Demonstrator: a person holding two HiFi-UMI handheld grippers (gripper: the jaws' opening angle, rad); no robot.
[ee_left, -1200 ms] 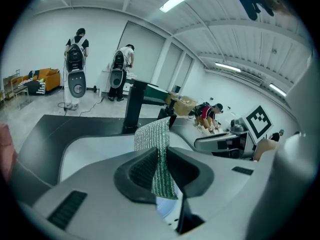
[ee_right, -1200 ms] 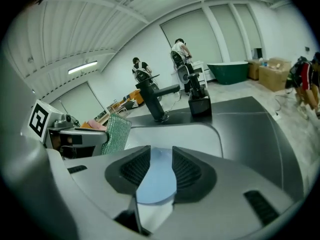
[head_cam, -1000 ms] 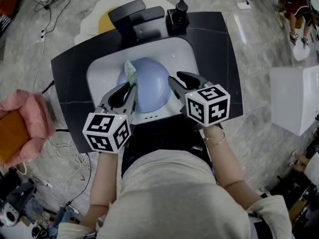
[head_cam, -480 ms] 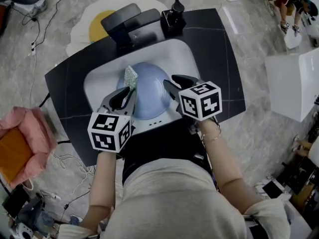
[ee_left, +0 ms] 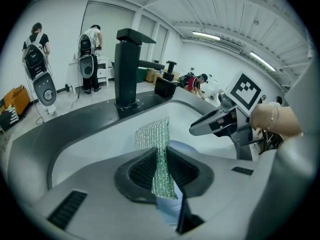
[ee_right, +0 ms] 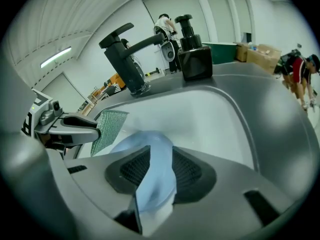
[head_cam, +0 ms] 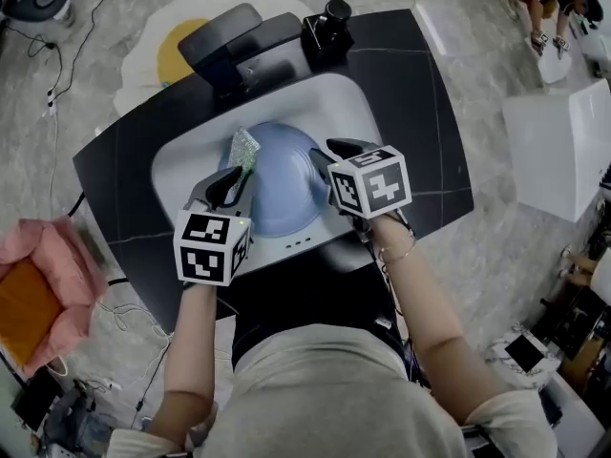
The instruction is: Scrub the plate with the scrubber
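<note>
- Where the white sink basin (head_cam: 186, 156) opens in the dark countertop (head_cam: 420, 113), the pale blue plate (head_cam: 282, 189) sits inside it and fills most of the bowl
- Cannot tell whether the plate rests flat on the basin floor or is propped up at an angle
- Right gripper (head_cam: 323, 156): clamped on the plate's right rim; the right gripper view shows the blue edge running up between both ribbed pads and touching each side
- Those jaws have just been opening a little, with the rim between them
- Left gripper (head_cam: 239, 175): closed on the scrubber (head_cam: 245, 149), a green mesh sheet pinched thin between the pads, its free end standing up past the fingertips
- Scrubber hangs over the plate's upper-left edge; contact with the plate surface is not clear from any view
- Both grippers point steeply down into the basin, left and right of the plate, near each other but apart
- Marker cube (head_cam: 212, 246) on the left gripper, marker cube (head_cam: 370, 181) on the right, each nearer the person than the jaws
- Black faucet (head_cam: 234, 36) at the basin's far edge, spout reaching over it
- Black soap dispenser (head_cam: 327, 27) just beside the faucet on the countertop
- White and yellow egg-shaped mat (head_cam: 177, 41) on the floor beyond the counter
</note>
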